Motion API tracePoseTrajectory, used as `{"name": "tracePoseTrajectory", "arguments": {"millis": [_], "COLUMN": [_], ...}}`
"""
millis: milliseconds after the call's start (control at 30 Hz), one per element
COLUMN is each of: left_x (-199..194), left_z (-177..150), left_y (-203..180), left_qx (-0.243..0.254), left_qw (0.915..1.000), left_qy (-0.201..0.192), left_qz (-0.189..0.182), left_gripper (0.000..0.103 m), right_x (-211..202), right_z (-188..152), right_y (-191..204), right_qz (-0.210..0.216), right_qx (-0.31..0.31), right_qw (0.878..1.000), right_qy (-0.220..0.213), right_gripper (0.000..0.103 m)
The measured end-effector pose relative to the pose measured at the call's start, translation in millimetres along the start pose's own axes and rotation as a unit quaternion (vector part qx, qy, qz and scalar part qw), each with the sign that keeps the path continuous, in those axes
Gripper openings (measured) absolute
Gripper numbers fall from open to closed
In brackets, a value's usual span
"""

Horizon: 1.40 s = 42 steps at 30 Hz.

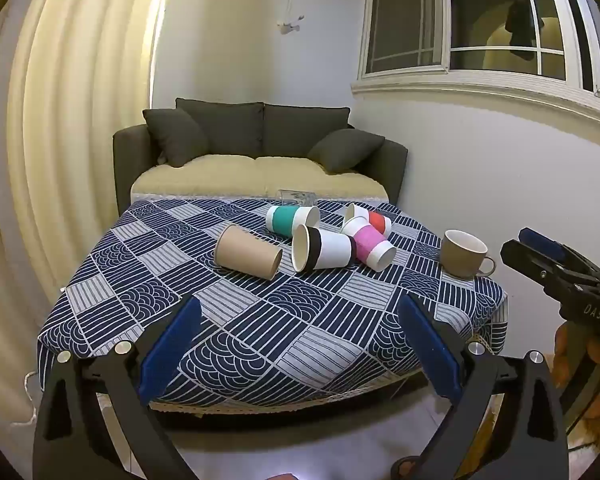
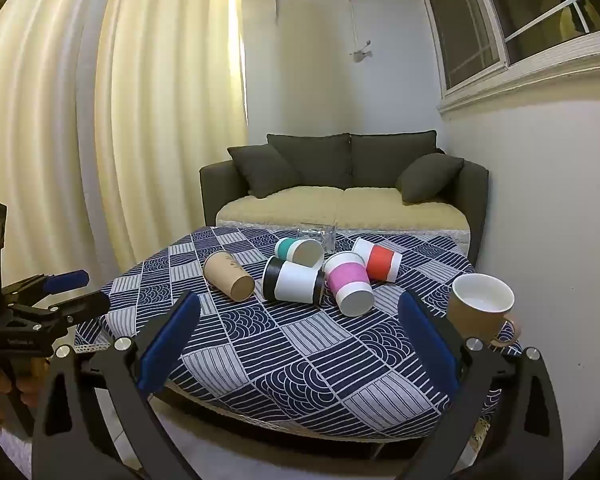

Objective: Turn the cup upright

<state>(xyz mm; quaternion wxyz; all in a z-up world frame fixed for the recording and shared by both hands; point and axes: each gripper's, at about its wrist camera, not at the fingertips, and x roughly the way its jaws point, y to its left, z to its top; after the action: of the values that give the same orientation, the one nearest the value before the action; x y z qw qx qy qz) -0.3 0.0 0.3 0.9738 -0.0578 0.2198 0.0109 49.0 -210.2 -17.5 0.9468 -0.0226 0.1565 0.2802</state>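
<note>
Several paper cups lie on their sides on the patterned tablecloth (image 1: 260, 320): a brown one (image 1: 248, 257) (image 2: 228, 276), a black-and-white one (image 1: 322, 249) (image 2: 294, 280), a teal one (image 1: 292, 220) (image 2: 299, 251), a pink one (image 1: 370, 246) (image 2: 350, 284) and a red one (image 1: 378, 220) (image 2: 378, 260). A tan mug (image 1: 462, 254) (image 2: 480, 306) stands upright at the right edge. My left gripper (image 1: 300, 356) is open and empty, near the table's front edge. My right gripper (image 2: 300, 350) is open and empty, also at the front edge.
A clear glass (image 2: 316, 236) stands at the table's far edge. A dark sofa (image 1: 260, 140) with cushions is behind the table. Curtains hang on the left, a wall with a window (image 1: 480, 40) on the right. Each gripper shows in the other's view (image 1: 556, 268) (image 2: 60, 296).
</note>
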Motion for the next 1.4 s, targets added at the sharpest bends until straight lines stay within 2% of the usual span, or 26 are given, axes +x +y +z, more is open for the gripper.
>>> {"name": "tracePoseTrajectory", "arguments": {"millis": [1400], "left_x": [1.9], "left_z": [-0.6], "left_y": [-2.9], "left_qx": [0.006], "left_qw": [1.0000], "left_qy": [0.002], "left_qz": [-0.001], "left_gripper": [0.096], "right_x": [1.4], "right_z": [-1.1], "right_y": [-2.8], "right_qz": [0.000], "right_qx": [0.001], "right_qw": [1.000], "right_qy": [0.003], "right_gripper": [0.098]}}
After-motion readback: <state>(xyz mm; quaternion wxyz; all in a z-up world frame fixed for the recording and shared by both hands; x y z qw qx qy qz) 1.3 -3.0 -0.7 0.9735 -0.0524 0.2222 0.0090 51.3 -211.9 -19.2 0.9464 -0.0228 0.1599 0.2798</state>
